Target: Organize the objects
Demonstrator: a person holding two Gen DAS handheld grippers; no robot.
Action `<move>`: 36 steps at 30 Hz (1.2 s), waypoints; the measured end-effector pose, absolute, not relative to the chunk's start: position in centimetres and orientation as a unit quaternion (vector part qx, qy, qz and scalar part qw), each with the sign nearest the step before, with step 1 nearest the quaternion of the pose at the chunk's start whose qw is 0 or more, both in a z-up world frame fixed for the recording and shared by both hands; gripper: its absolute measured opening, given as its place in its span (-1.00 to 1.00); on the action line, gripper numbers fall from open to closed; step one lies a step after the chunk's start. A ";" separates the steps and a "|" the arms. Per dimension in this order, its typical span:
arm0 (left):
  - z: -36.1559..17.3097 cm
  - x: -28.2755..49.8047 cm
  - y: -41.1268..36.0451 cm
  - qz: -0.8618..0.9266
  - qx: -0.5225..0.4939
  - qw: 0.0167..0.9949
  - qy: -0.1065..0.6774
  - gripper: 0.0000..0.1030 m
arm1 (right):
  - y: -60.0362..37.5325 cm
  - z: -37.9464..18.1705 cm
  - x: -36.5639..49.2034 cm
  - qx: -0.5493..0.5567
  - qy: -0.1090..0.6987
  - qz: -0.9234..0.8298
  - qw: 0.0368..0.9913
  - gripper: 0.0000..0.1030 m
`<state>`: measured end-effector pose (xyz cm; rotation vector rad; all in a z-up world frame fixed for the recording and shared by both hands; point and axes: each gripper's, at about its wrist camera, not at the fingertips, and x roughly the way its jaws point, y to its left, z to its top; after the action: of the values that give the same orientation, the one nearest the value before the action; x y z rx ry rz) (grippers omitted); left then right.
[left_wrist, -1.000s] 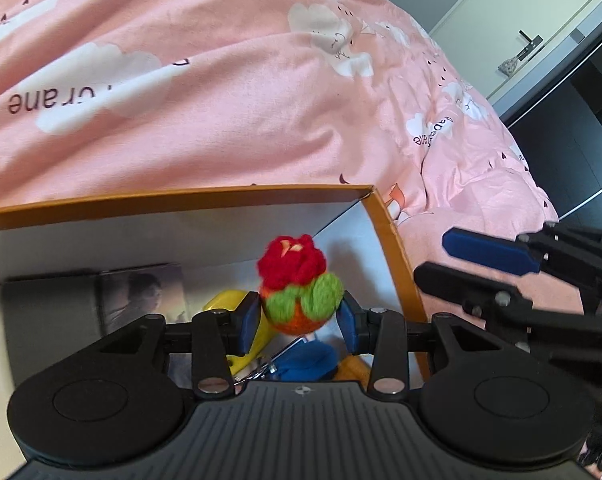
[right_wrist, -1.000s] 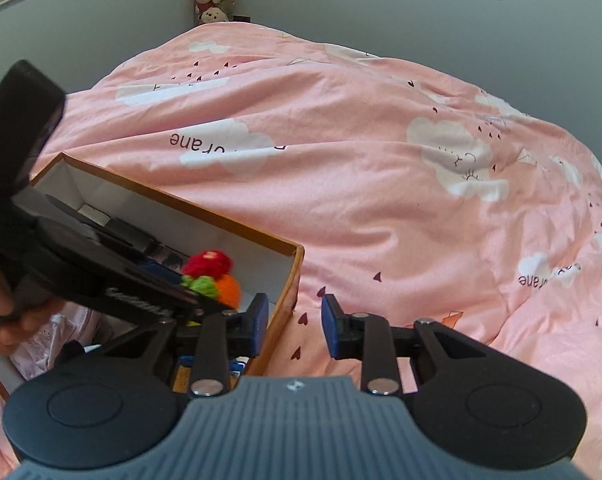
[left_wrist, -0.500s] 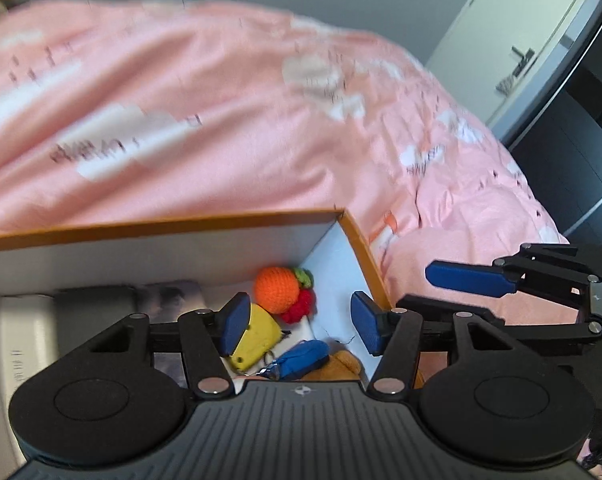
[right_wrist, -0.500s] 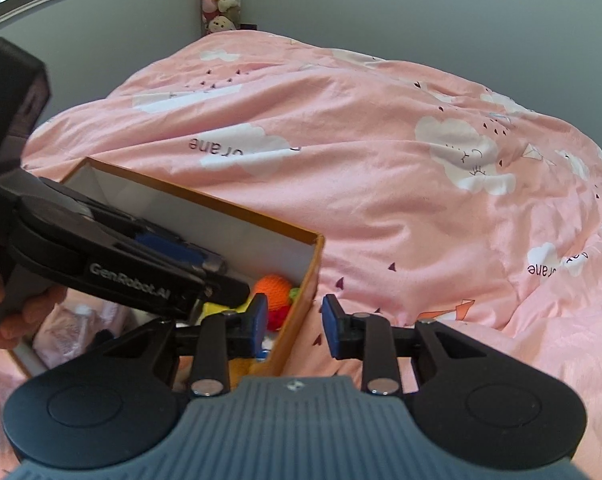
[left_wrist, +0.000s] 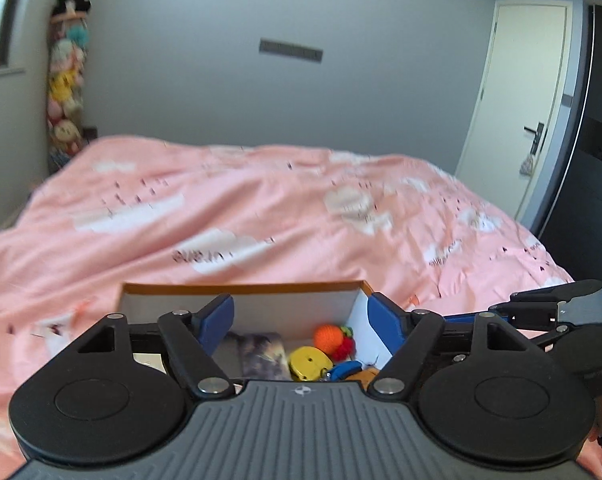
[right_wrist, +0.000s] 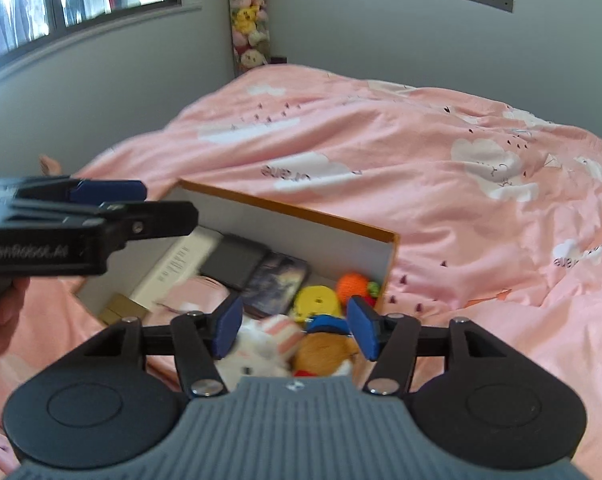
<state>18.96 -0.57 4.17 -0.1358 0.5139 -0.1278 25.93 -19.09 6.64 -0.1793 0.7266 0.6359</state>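
On bed [right_wrist: 441, 184]: pink duvet, orange-rimmed box [right_wrist: 293, 210] near you. Inside box, by right end wall: plush toys [right_wrist: 261, 344] nearest you, dark card [right_wrist: 275, 284], yellow tape [right_wrist: 317, 300], crochet fruit [right_wrist: 353, 285] in far corner, lying on box floor. Your left gripper [left_wrist: 299, 322] above box, fingers spread wide, holding nothing. Your right gripper [right_wrist: 293, 330] over plush end, fingers apart, empty, touching nothing.

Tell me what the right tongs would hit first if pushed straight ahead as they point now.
Probably the soft toys at the box's near end: the right tongs, open, frame the white plush and brown plush. Depth is uncertain.
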 end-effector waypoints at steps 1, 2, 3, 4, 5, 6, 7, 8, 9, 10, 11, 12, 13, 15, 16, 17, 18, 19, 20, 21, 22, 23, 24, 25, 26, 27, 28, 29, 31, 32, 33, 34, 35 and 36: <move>4.5 18.3 -0.5 -0.060 -0.066 0.965 0.247 0.72 | -19.1 6.9 25.4 -0.077 0.346 0.307 0.883 0.22; 4.7 17.7 -0.3 -0.056 -0.065 0.967 0.240 0.74 | -19.1 7.2 24.8 -0.068 0.342 0.308 0.885 0.27; 5.0 17.2 -0.1 -0.051 -0.063 0.969 0.233 0.75 | -19.2 7.5 24.2 -0.061 0.335 0.307 0.889 0.31; 5.3 16.7 0.0 -0.043 -0.059 0.971 0.226 0.77 | -19.3 7.7 23.7 -0.056 0.327 0.306 0.892 0.34; 5.5 16.2 0.1 -0.036 -0.054 0.974 0.218 0.80 | -19.3 7.9 23.0 -0.049 0.319 0.303 0.897 0.41; 5.7 15.6 0.3 -0.030 -0.050 0.976 0.209 0.81 | -19.4 8.1 22.5 -0.042 0.311 0.302 0.900 0.46; 5.9 15.1 0.4 -0.023 -0.046 0.978 0.202 0.81 | -19.5 8.2 21.9 -0.033 0.301 0.300 0.904 0.48; 6.1 14.7 0.4 -0.019 -0.042 0.980 0.196 0.81 | -19.6 8.3 21.4 -0.024 0.292 0.299 0.908 0.53; 6.2 14.3 0.5 -0.016 -0.040 0.981 0.191 0.81 | -19.7 8.4 20.9 -0.016 0.283 0.295 0.912 0.57; 6.2 14.1 0.5 -0.013 -0.038 0.981 0.188 0.83 | -19.7 8.4 20.3 -0.008 0.273 0.290 0.917 0.57; 6.2 13.8 0.6 -0.009 -0.037 0.982 0.187 0.83 | -19.7 8.5 20.0 -0.004 0.264 0.285 0.921 0.57; 6.2 13.5 0.6 -0.005 -0.035 0.982 0.186 0.83 | -19.7 8.5 19.5 0.000 0.255 0.280 0.926 0.62; 6.1 13.3 0.6 -0.001 -0.030 0.982 0.188 0.83 | -19.6 8.5 19.2 0.005 0.250 0.273 0.929 0.66; 5.7 12.9 0.7 0.005 -0.024 0.982 0.187 0.84 | -19.6 8.4 18.3 0.021 0.242 0.261 0.934 0.76; 5.6 12.7 0.9 0.008 -0.025 0.982 0.187 0.84 | -19.5 8.3 18.0 0.025 0.239 0.259 0.935 0.76; 5.3 12.6 1.1 0.012 -0.027 0.981 0.190 0.84 | -19.4 8.2 17.6 0.028 0.239 0.258 0.936 0.77; 5.1 12.5 1.4 0.015 -0.031 0.981 0.193 0.84 | -19.2 8.1 17.3 0.031 0.240 0.258 0.935 0.77; 4.9 12.5 1.6 0.019 -0.035 0.980 0.196 0.84 | -19.1 7.9 17.1 0.035 0.241 0.260 0.934 0.77; 4.6 12.4 1.8 0.024 -0.038 0.979 0.200 0.84 | -19.0 7.7 16.9 0.040 0.243 0.262 0.933 0.78; 4.4 12.4 2.1 0.028 -0.038 0.978 0.203 0.84 | -18.9 7.5 16.7 0.045 0.246 0.265 0.931 0.79; 4.1 12.3 2.2 0.030 -0.037 0.977 0.206 0.84 | -18.7 7.3 16.6 0.048 0.250 0.267 0.930 0.81; 3.8 12.3 2.2 0.031 -0.035 0.977 0.209 0.84 | -18.5 7.1 16.5 0.048 0.252 0.266 0.929 0.82; 3.4 12.1 2.4 0.032 -0.035 0.976 0.212 0.84 | -18.2 6.9 16.3 0.045 0.252 0.263 0.930 0.82; 3.0 12.0 2.4 0.033 -0.035 0.975 0.216 0.84 | -18.0 6.7 16.2 0.038 0.250 0.258 0.932 0.83; 2.6 11.9 2.4 0.034 -0.035 0.974 0.222 0.84 | -17.7 6.4 16.0 0.029 0.249 0.250 0.935 0.84; 2.1 11.9 2.4 0.034 -0.035 0.972 0.229 0.84 | -17.5 6.1 15.9 0.021 0.248 0.241 0.938 0.85; 1.6 11.9 2.3 0.035 -0.033 0.970 0.237 0.84 | -17.3 5.8 15.8 0.015 0.248 0.231 0.941 0.85; 1.2 11.8 2.3 0.035 -0.031 0.969 0.245 0.84 | -17.1 5.4 15.7 0.010 0.249 0.220 0.943 0.85; 0.3 11.6 2.4 0.035 -0.031 0.965 0.258 0.84 | -16.9 4.7 15.7 0.001 0.249 0.204 0.947 0.85; 0.0 11.6 2.5 0.035 -0.031 0.964 0.263 0.84 | -16.8 4.4 15.6 -0.002 0.248 0.199 0.948 0.87; -0.3 11.5 2.5 0.034 -0.031 0.963 0.266 0.84 | -16.7 4.1 15.6 -0.005 0.245 0.194 0.950 0.89; -0.7 11.5 2.6 0.034 -0.029 0.962 0.269 0.84 | -16.7 3.9 15.4 -0.008 0.243 0.189 0.951 0.90; -1.0 11.4 2.6 0.035 -0.027 0.962 0.271 0.84 | -16.6 3.6 15.3 -0.011 0.239 0.183 0.953 0.91; -1.2 11.4 2.5 0.036 -0.024 0.961 0.272 0.84 | -16.6 3.4 15.1 -0.013 0.235 0.178 0.955 0.92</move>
<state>11.41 2.52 -1.21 -0.0495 0.5516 0.0729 15.08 -16.57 3.38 -0.0255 0.4770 0.3624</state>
